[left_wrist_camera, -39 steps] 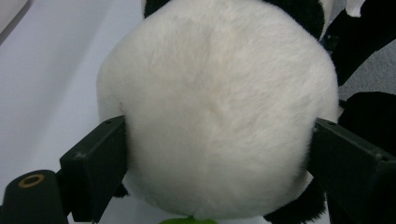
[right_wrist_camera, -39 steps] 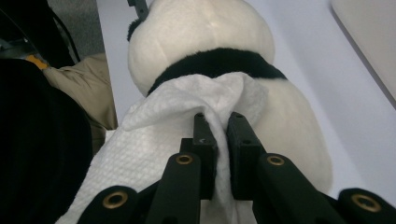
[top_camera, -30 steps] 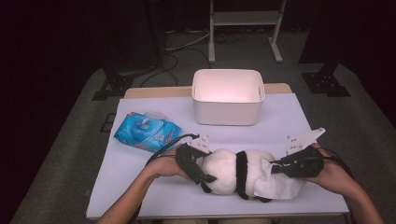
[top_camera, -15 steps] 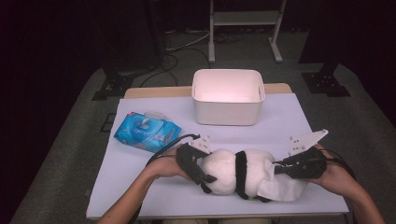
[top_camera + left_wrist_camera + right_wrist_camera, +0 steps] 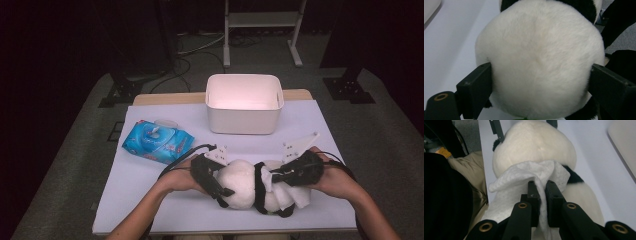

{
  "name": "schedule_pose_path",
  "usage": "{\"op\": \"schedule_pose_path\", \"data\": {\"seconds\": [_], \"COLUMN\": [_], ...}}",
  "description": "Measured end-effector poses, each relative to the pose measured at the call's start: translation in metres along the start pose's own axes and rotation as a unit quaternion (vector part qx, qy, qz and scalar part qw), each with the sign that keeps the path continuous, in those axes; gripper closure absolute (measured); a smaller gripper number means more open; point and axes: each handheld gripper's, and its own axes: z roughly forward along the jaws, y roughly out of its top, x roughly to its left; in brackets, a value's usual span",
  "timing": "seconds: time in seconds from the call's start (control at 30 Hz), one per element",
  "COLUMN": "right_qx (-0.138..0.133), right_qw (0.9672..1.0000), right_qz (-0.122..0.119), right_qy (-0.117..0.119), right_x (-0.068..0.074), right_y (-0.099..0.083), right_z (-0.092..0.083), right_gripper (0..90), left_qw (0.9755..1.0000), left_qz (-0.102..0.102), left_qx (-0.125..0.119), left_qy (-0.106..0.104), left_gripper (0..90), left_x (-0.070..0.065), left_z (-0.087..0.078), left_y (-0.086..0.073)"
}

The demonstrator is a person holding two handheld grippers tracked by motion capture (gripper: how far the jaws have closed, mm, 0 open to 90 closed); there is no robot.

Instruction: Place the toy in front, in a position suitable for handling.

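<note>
Pinching wipe [image 5: 534,173] on panda [image 5: 534,145].

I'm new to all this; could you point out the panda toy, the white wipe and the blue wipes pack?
panda toy [image 5: 239,186], high view, white head.
white wipe [image 5: 524,173], right gripper view, bunched fold.
blue wipes pack [image 5: 157,142], high view, top face.

The high view is looking forward and down on the desk [image 5: 150,200] from above the person's side, taking in the plush panda [image 5: 245,187] from afar. The left gripper view is sitting very close against the panda's [image 5: 541,62] white head. The right gripper view is facing along its body [image 5: 534,150] from the opposite end, sharing that panda.
</note>
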Motion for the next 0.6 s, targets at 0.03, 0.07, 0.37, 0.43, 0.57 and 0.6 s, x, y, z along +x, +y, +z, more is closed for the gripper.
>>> {"op": "schedule_pose_path", "data": {"seconds": [0.03,0.07,0.37,0.43,0.57,0.6], "right_qx": [0.001,0.005,0.024,0.023,0.014,0.010], "right_qw": [1.0000,1.0000,0.9994,0.9996,0.9998,0.9999], "right_qz": [-0.002,-0.006,-0.021,-0.017,-0.008,-0.006], "right_qy": [0.001,0.003,0.011,0.009,0.007,0.006], "right_x": [0.000,-0.001,-0.005,-0.005,-0.005,-0.005], "right_y": [0.003,0.007,0.031,0.031,0.027,0.025], "right_z": [0.003,0.006,0.023,0.020,0.009,0.006], "right_gripper": [82.8,82.8,71.7,67.3,61.3,60.1], "left_qw": [1.0000,1.0000,1.0000,1.0000,1.0000,1.0000], "left_qz": [0.001,0.000,-0.002,-0.002,0.000,0.001], "left_qx": [0.000,0.001,-0.002,-0.002,0.003,0.004], "left_qy": [0.000,-0.001,-0.002,-0.003,-0.003,-0.004], "left_gripper": [10.2,10.2,10.1,10.0,10.0,10.0], "left_x": [0.000,-0.001,-0.002,-0.002,-0.001,-0.001], "left_z": [0.000,0.000,0.000,0.000,0.000,0.000], "left_y": [0.001,0.001,-0.002,-0.002,-0.001,-0.001]}}
